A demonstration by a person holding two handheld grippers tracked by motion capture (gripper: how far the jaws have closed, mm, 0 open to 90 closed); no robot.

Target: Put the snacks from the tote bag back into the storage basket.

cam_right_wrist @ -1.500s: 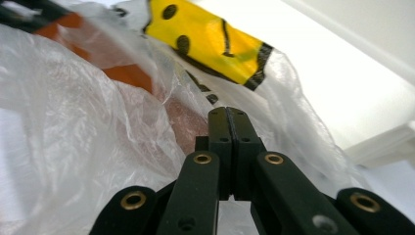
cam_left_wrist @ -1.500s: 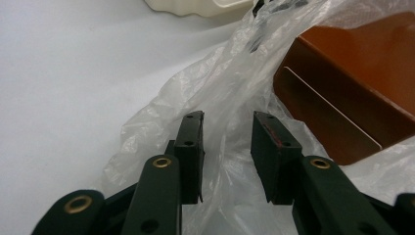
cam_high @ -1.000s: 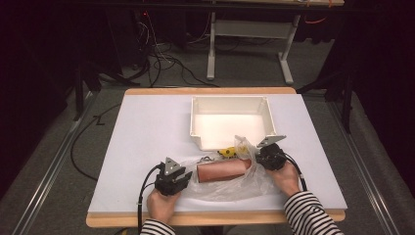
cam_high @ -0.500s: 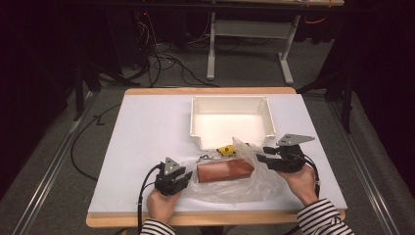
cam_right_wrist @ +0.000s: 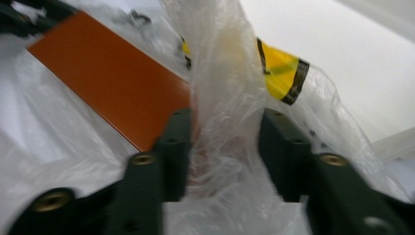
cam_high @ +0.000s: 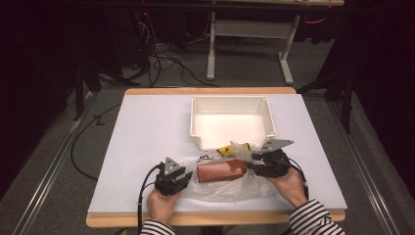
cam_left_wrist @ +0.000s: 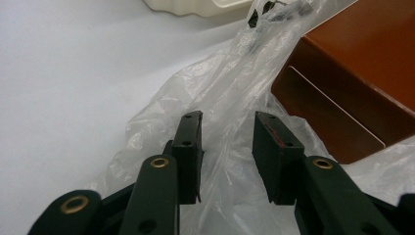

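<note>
A clear plastic bag [cam_high: 230,188] lies crumpled near the table's front edge. Inside it lies a brown rectangular box [cam_high: 221,171] on its side, with a yellow and black packet [cam_high: 226,150] just beyond it. My left gripper [cam_high: 188,176] rests at the bag's left end. In the left gripper view it [cam_left_wrist: 227,122] stands open with thin bag film [cam_left_wrist: 205,98] between the jaws and the box [cam_left_wrist: 352,73] to the right. My right gripper [cam_high: 252,166] is at the bag's right end. It [cam_right_wrist: 225,122] is open around a raised bunch of bag [cam_right_wrist: 220,58], beside the box [cam_right_wrist: 112,73] and packet [cam_right_wrist: 279,68].
A white rectangular bin [cam_high: 195,122] stands open just behind the bag at mid table; its near wall [cam_left_wrist: 186,6] shows at the top of the left gripper view. The white tabletop [cam_high: 147,132] stretches bare to the left. Cables and table legs lie on the floor beyond.
My right gripper swung out to the right of the bag, then came back left onto the bag's raised bunch. The left gripper stayed put.
</note>
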